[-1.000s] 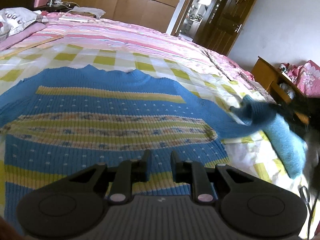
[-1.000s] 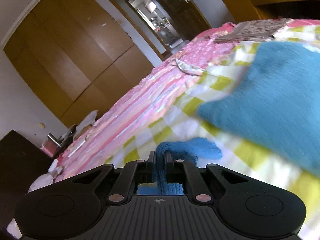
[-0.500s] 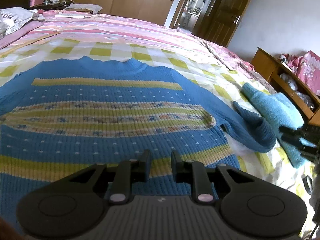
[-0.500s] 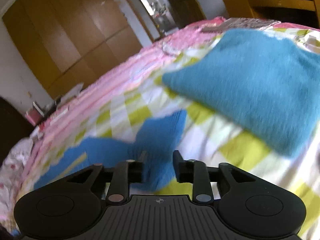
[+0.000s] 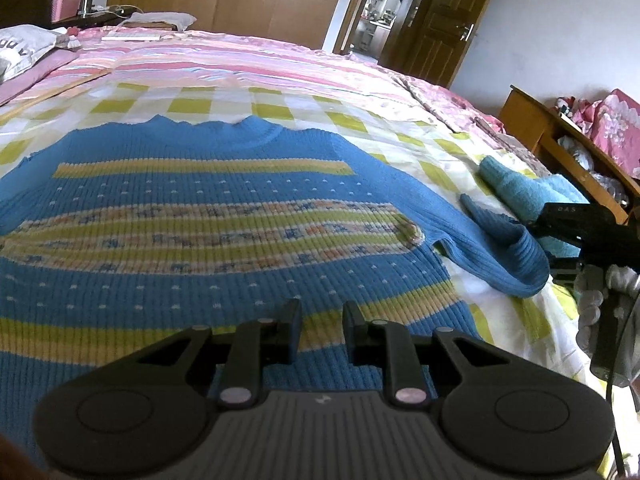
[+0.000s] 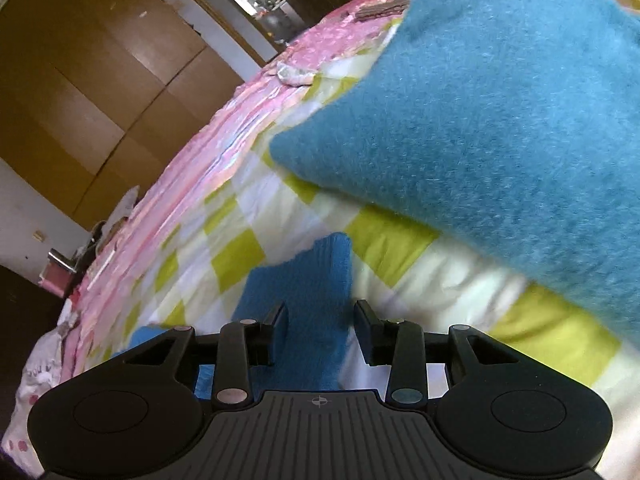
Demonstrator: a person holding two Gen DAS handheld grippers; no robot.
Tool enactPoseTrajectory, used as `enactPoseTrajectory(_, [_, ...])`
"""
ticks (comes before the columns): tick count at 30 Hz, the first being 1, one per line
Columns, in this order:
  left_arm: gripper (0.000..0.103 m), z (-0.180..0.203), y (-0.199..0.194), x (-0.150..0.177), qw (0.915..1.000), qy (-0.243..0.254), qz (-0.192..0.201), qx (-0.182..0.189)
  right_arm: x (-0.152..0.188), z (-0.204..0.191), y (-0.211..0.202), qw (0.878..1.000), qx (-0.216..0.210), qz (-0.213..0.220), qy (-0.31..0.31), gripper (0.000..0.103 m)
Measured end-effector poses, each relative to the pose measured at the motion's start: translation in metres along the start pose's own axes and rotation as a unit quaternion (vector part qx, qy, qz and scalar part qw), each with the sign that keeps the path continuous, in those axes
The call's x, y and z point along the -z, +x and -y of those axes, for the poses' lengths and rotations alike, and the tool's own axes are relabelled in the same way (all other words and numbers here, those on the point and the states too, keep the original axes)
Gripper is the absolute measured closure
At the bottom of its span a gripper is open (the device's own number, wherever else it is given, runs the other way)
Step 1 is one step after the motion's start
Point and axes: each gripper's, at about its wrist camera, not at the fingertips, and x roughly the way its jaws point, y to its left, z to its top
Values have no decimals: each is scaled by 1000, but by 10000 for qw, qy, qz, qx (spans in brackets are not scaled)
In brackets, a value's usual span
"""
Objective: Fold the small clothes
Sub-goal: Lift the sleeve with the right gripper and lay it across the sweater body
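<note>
1. The left hand-held gripper [image 5: 318, 330] is open and holds nothing. It hangs over the sweater [image 5: 208, 224].
2. The right hand-held gripper [image 6: 320, 330] is open, with the sleeve [image 6: 308, 292] lying between its fingers.
3. The sweater lies flat on the bed [image 5: 280, 92].
4. A teal cloth [image 6: 500, 128] lies near the sleeve.

Both grippers are matte black plastic: a ribbed grey-black body, two round discs, silver pivot pins, flat fingers [image 5: 294, 320]. A white glove [image 5: 592, 308] shows beside a black cable [image 5: 612, 380].
</note>
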Motion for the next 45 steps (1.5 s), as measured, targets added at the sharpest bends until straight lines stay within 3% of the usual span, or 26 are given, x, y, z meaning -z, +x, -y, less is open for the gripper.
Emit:
enactPoseTrajectory(1, [75, -1, 0, 0, 10000, -7, 5, 1, 0, -2, -1, 10000, 3, -11, -31, 76])
enactPoseTrajectory(2, [75, -1, -1, 0, 10000, -14, 11, 0, 0, -2, -2, 10000, -47, -53, -15, 90])
enactPoseTrajectory(5, [75, -2, -4, -1, 10000, -50, 47, 3, -2, -4, -12, 9997, -191, 83, 106, 91])
enactPoseTrajectory(10, [75, -5, -10, -3, 9998, -110, 157, 30, -14, -8, -52, 9947, -411, 855, 395, 93])
enactPoseTrajectory(14, [74, -5, -13, -5, 9995, -176, 214, 130, -23, -27, -85, 9867, -442, 1549, 217, 93])
enactPoseTrajectory(17, [71, -9, -18, -6, 9992, -256, 230, 222, -23, -57, -90, 9844, -583, 1652, -140, 93])
enactPoseTrajectory(25, [69, -45, -56, -7, 9978, -429, 498, 54, 8, -181, -73, 9733, -1554, 1158, -1232, 94])
enactPoseTrajectory(32, [68, -81, -89, 6, 9948, -669, 742, -198, 89, -277, -36, 9528, -2087, 346, -2175, 95])
enactPoseTrajectory(38, [68, -108, -106, 11, 9906, -976, 931, -226, 168, -319, 2, 9346, -2155, -558, -2775, 96])
enactPoseTrajectory(45, [66, -127, -98, 19, 9900, -1132, 810, -246, 224, -332, 23, 9106, -2035, -1054, -3438, 96])
